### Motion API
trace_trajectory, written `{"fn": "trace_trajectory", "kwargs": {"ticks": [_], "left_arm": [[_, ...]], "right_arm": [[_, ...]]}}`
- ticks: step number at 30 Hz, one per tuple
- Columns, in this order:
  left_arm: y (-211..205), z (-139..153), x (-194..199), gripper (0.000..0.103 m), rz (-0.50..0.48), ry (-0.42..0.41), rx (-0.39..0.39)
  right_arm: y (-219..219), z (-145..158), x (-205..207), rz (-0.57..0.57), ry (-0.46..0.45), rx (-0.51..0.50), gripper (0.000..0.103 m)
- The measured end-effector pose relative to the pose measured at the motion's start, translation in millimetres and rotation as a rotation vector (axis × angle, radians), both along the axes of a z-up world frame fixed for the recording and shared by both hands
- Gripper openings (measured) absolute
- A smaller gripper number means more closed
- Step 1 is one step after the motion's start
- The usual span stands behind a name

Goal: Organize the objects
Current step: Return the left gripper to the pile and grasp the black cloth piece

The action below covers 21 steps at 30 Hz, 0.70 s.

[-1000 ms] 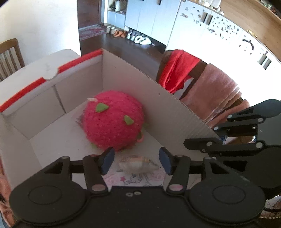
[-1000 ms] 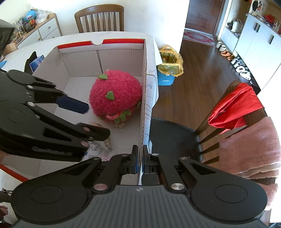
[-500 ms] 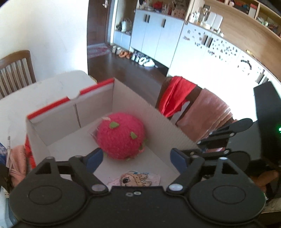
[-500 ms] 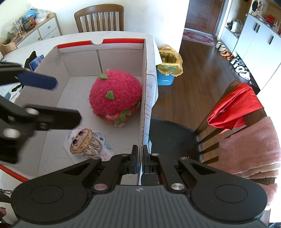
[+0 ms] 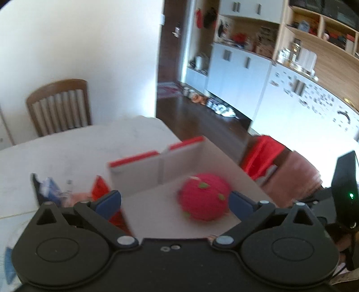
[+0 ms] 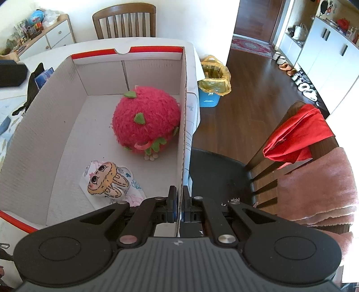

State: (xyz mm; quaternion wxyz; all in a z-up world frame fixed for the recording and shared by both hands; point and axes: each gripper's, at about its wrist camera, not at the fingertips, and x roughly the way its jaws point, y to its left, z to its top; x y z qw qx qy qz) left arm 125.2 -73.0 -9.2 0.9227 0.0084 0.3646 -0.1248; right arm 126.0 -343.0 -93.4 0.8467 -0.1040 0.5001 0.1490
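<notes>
Sitting inside a white cardboard box (image 6: 42, 125) with a red-edged rim, one fuzzy red strawberry plush (image 6: 145, 119) is showing green felt flecks and a ring of green leaves at its base, close against the box's right wall. One flat cloth piece (image 6: 107, 182) printed with a big-eyed cartoon character is lying on the box floor nearer the camera, apart from the plush. The box is resting on a white tabletop (image 6: 193, 51).

The right gripper (image 6: 178, 207) is pinching the box's right wall, its fingers (image 6: 172, 202) closed narrow with one on each side of the cardboard. The left gripper (image 5: 175, 200) is hovering above the box, its blue-padded fingers (image 5: 110, 200) spread wide and holding nothing; that view is blurred, and the plush (image 5: 204, 200) is appearing between the fingers, nearer the right one.

Two wooden chairs are showing: one (image 6: 124, 21) standing at the tabletop's far end, another (image 6: 291, 143) beside the box, draped with one red cloth (image 6: 298, 134) and one pink towel (image 6: 318, 186). One blue bin (image 6: 211, 94) lined with a yellow bag is standing on the dark wood floor (image 6: 251, 89). Small clutter is lying on the tabletop left of the box, too blurred to count.
</notes>
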Motion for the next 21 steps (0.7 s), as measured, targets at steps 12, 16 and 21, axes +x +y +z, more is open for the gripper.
{"fn": "trace_trajectory", "kwargs": {"ticks": [12,16,21], "left_arm": [[85.6,8.2,13.2,0.102,0.178,-0.011,0.072],[111.6,9.4,25.9,0.102,0.242,-0.013,0.093],[145.5,2.1,46.3,0.102,0.314,0.01,0.116]], "right_arm": [[2.1,0.3,-0.4,-0.021,0.003,-0.011,0.003],[3.3,0.3,0.3,-0.028,0.006,-0.016,0.004],[3.2,0.3,1.1,-0.036,0.011,-0.013,0.004]]}}
